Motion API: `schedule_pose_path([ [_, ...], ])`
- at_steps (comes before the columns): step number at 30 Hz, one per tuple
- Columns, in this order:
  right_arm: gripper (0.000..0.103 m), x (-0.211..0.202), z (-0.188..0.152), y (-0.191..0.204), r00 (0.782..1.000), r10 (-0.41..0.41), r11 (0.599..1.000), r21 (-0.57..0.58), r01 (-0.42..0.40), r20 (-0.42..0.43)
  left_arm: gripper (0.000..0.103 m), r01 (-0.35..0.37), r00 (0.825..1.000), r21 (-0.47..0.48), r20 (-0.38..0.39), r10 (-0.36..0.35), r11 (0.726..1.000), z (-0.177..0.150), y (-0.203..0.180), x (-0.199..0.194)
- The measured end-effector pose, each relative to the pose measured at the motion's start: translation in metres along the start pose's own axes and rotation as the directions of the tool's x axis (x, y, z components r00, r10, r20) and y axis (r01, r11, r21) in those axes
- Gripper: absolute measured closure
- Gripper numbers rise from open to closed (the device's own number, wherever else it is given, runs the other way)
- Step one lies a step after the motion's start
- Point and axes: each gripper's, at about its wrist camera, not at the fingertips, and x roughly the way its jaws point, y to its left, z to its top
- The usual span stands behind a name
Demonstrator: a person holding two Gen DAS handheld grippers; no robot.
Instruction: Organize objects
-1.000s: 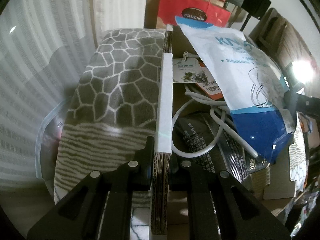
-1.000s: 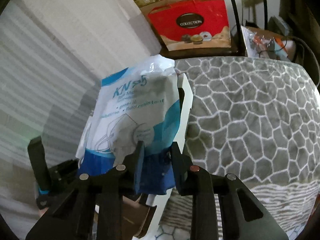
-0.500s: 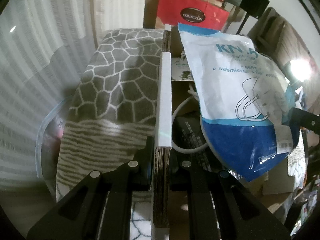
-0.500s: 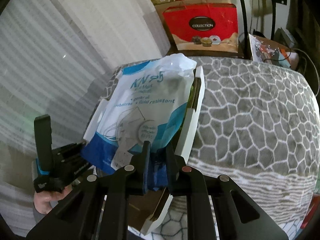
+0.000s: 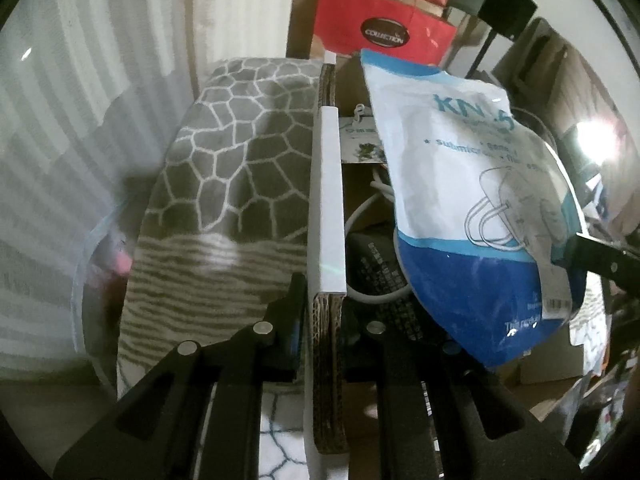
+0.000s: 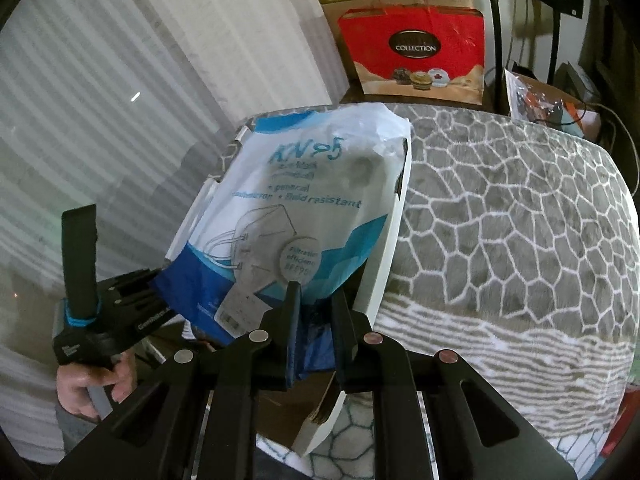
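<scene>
My left gripper [image 5: 326, 304] is shut on the upright wall of a white cardboard box [image 5: 326, 196]. It also shows at the left of the right wrist view [image 6: 132, 304]. My right gripper [image 6: 316, 312] is shut on the blue bottom edge of a white and blue KN95 mask bag [image 6: 304, 204]. The bag [image 5: 476, 188] hangs over the open box, above a white cable [image 5: 372, 292] and dark packets inside. The box wall [image 6: 384, 252] stands just behind the bag in the right wrist view. One right finger [image 5: 600, 260] shows at the right edge of the left wrist view.
The box rests on a grey blanket with a white honeycomb pattern [image 6: 512, 232], also seen left of the box wall [image 5: 232, 168]. A red gift bag marked COLLECTION [image 6: 416, 48] stands behind. White vertical blinds [image 6: 120, 100] fill the left. Cluttered cardboard and cables lie at the right [image 6: 556, 100].
The mask bag has been lifted and swung upright, and now hangs higher over the box. My left gripper stays clamped on the box wall.
</scene>
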Motion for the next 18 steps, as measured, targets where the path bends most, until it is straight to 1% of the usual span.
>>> schedule_pose_path([
  [8, 0.09, 0.005, 0.005, -0.004, 1.0, -0.01, 1.0, -0.009, 0.01, -0.008, 0.091, -0.005, 1.0, 0.006, 0.012, 0.005, 1.0, 0.012, -0.002, 0.003],
  [10, 0.09, 0.005, 0.006, -0.005, 1.0, -0.013, 1.0, -0.008, 0.013, -0.009, 0.091, 0.025, 1.0, -0.018, 0.01, -0.024, 1.0, 0.014, 0.003, 0.002],
  [11, 0.09, 0.005, 0.007, -0.005, 1.0, -0.011, 1.0, -0.005, 0.011, -0.01, 0.09, 0.054, 0.998, -0.042, 0.029, -0.053, 0.998, 0.014, 0.008, -0.004],
  [12, 0.09, 0.005, 0.008, -0.006, 1.0, -0.01, 1.0, -0.003, 0.01, -0.01, 0.088, 0.077, 0.996, -0.059, 0.045, -0.074, 0.995, 0.014, 0.012, -0.01],
  [13, 0.09, 0.004, 0.008, -0.005, 1.0, -0.011, 1.0, -0.005, 0.011, -0.009, 0.08, 0.094, 0.994, -0.071, 0.057, -0.09, 0.993, 0.015, 0.015, -0.016],
  [14, 0.09, 0.004, 0.008, -0.005, 1.0, -0.013, 1.0, -0.005, 0.013, -0.008, 0.069, 0.101, 0.992, -0.079, 0.078, -0.095, 0.992, 0.015, 0.018, -0.025],
  [16, 0.09, 0.003, 0.007, -0.005, 1.0, -0.01, 1.0, -0.002, 0.01, -0.007, 0.059, 0.073, 0.992, -0.074, 0.105, -0.065, 0.995, 0.015, 0.02, -0.039],
  [18, 0.09, 0.003, 0.007, -0.004, 1.0, -0.011, 1.0, -0.001, 0.011, -0.003, 0.055, 0.054, 0.99, -0.067, 0.133, -0.045, 0.996, 0.016, 0.023, -0.054],
])
